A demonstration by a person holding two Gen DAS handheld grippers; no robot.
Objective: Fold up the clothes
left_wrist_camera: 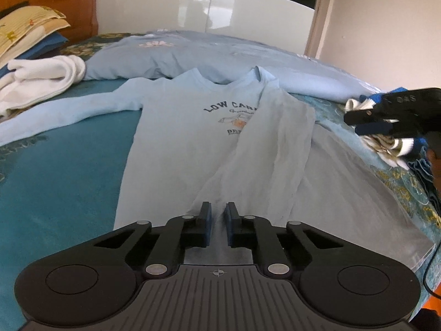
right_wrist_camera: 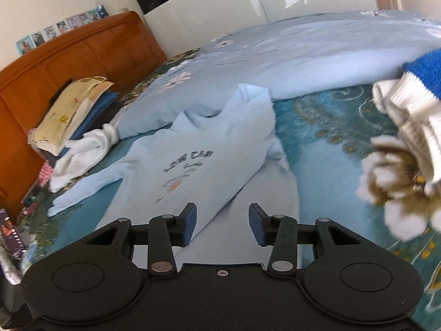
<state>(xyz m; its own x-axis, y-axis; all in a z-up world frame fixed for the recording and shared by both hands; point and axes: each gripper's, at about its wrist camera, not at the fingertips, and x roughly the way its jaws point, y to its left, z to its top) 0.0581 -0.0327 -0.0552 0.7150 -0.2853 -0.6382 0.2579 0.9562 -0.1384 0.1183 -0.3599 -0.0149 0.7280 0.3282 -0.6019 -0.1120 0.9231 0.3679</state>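
Note:
A light blue long-sleeved shirt [left_wrist_camera: 179, 127] with dark lettering lies face up on the teal bedspread [left_wrist_camera: 55, 179]. One sleeve [left_wrist_camera: 275, 143] is folded over the body and runs down to my left gripper [left_wrist_camera: 217, 212], whose jaws stand nearly together with the pale cloth pinched between them. The other sleeve [left_wrist_camera: 69, 110] stretches out flat to the left. In the right wrist view the same shirt [right_wrist_camera: 187, 171] lies ahead, and my right gripper [right_wrist_camera: 222, 220] hangs open above its near edge with nothing between the fingers. The right gripper [left_wrist_camera: 352, 124] also shows at the right of the left wrist view.
A light blue flowered duvet [right_wrist_camera: 303, 60] is bunched behind the shirt. A white garment [right_wrist_camera: 82, 154] and a stack of folded items [right_wrist_camera: 69, 110] lie by the wooden headboard [right_wrist_camera: 69, 55]. A blue and white knit garment [right_wrist_camera: 413, 115] sits at the right. Glossy white wardrobe doors [left_wrist_camera: 206, 2] stand beyond.

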